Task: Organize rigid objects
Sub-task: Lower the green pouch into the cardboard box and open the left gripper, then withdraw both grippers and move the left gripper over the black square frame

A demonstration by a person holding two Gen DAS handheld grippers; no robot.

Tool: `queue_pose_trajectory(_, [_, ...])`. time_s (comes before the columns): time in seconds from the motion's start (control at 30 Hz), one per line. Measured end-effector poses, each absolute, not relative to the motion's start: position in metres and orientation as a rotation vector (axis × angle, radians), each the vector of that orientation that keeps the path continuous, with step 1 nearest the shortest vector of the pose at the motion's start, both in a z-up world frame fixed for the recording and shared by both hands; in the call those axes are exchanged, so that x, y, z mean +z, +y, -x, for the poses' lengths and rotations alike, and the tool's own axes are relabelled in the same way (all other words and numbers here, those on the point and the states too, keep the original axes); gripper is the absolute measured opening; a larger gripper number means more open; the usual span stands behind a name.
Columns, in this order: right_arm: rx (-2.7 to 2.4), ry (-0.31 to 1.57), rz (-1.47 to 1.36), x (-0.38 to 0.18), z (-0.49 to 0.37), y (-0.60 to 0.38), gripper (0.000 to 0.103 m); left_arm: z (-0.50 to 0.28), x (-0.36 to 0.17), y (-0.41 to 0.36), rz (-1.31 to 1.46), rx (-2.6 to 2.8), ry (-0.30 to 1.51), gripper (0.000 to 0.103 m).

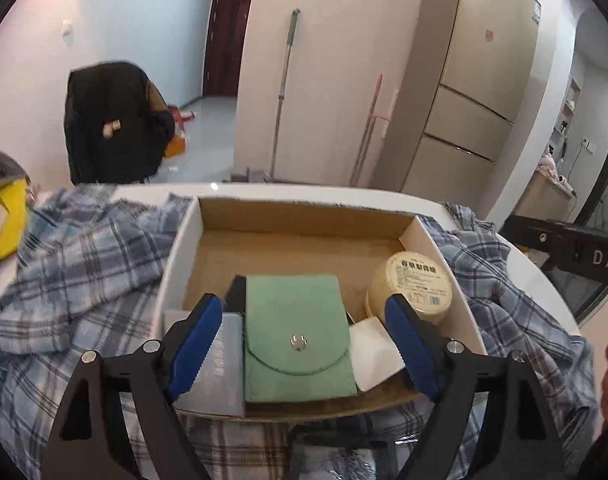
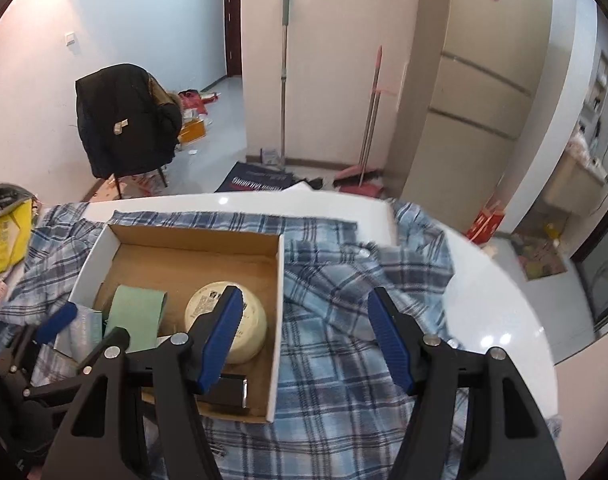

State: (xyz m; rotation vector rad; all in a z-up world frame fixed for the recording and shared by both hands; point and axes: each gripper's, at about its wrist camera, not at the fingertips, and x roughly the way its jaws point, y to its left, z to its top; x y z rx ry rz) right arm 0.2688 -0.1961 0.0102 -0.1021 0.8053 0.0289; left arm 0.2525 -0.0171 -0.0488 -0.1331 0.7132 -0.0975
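**Green pouch lying in the cardboard box**

The green pouch [image 1: 298,336] lies flat in the cardboard box [image 1: 304,216], between a silvery packet [image 1: 220,364] and a white pad [image 1: 373,354], with a cream jar [image 1: 413,286] nearby. The left gripper [image 1: 304,346] straddles the pouch, pads apart from it. The right gripper [image 2: 307,338] hangs spread and empty over the plaid cloth [image 2: 335,380]

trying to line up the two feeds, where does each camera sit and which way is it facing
Left wrist: on the left gripper, tilted down into the cardboard box at the green pouch; its open fingers and a hand's edge show.
Right wrist: on the right gripper, angled down over the plaid cloth right of the box; its open fingers show.
Shared: box, pouch, round jar, fridge.
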Motion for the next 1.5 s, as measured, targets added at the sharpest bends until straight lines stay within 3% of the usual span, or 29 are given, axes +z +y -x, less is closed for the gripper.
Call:
queue_pose_trajectory(0.47, [0.101,0.585,0.058,0.074,-0.197,-0.197,0.064,-0.184,0.052,0.003,0.111,-0.047,0.374,0.086])
queue_pose_trajectory(0.6, [0.166,0.525,0.054,0.09,-0.161,-0.203,0.064,-0.15,0.071,0.01,0.156,-0.064,0.349,0.096])
queue_pose_trajectory(0.7, [0.205,0.465,0.035,0.092,-0.134,-0.205,0.068,-0.128,0.077,0.011,0.139,-0.055,0.347,0.096])
queue_pose_trajectory(0.87, [0.283,0.405,0.008,0.079,-0.103,-0.207,0.084,-0.09,0.075,0.008,0.129,-0.087,0.326,0.103])
queue_pose_trajectory(0.9, [0.29,0.396,0.004,0.075,-0.1,-0.207,0.097,-0.086,0.073,0.008,0.134,-0.101,0.339,0.103])
queue_pose_trajectory(0.93, [0.273,0.385,0.003,0.07,-0.098,-0.208,0.103,-0.084,0.07,0.009,0.143,-0.121,0.364,0.103])
queue_pose_trajectory(1.2, [0.213,0.41,0.071,0.027,-0.113,-0.207,0.103,-0.089,0.03,-0.001,0.041,-0.08,0.393,0.103])
queue_pose_trajectory(1.5, [0.168,0.503,0.097,-0.006,-0.133,-0.213,0.103,-0.126,-0.03,-0.027,-0.035,-0.177,0.72,0.103])
